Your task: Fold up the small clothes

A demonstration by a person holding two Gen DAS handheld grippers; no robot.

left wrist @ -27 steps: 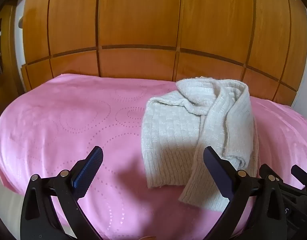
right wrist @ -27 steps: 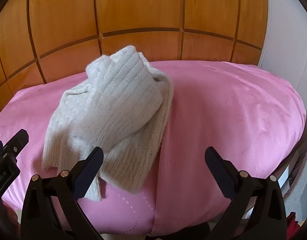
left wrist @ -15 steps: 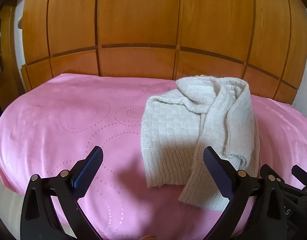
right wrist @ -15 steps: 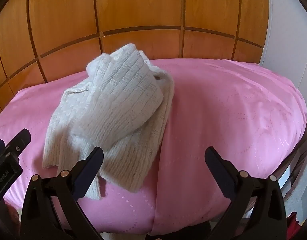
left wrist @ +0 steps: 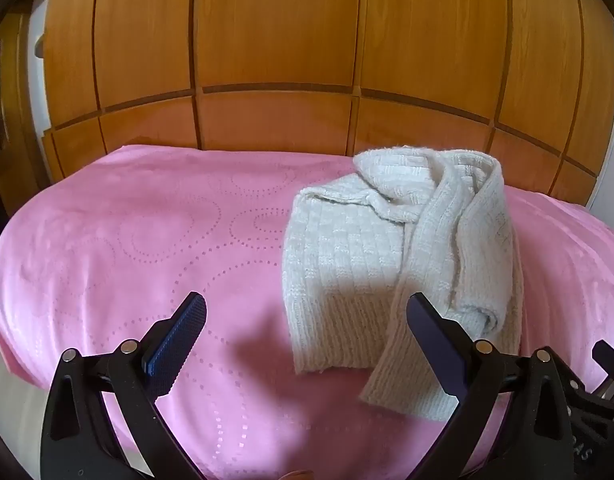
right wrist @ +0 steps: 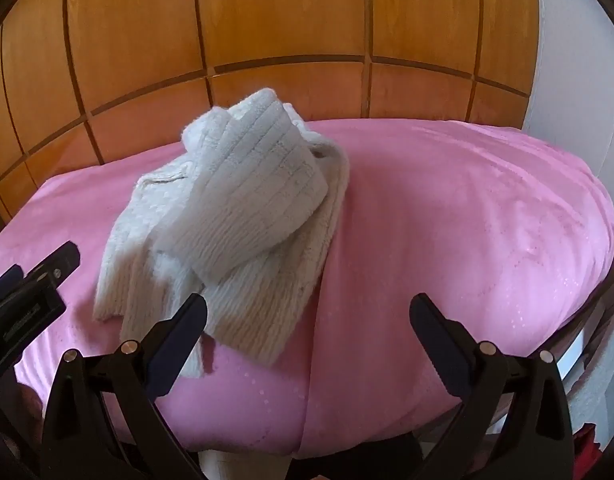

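**Soft knit, loosely bundled, waits for a grip**

Because it is a thick knit, the cream sweater [left wrist: 347, 264] likely handles soft, light and floppy, sagging wherever unsupported. It lies bunched on the pink bedspread [left wrist: 127, 248], a sleeve [left wrist: 407, 360] trailing toward the near edge. The left gripper [left wrist: 307, 328] and the right gripper [right wrist: 307, 324] both stand spread wide, pinching nothing. Ribbed hem corners or the cuff look like the surest holds.
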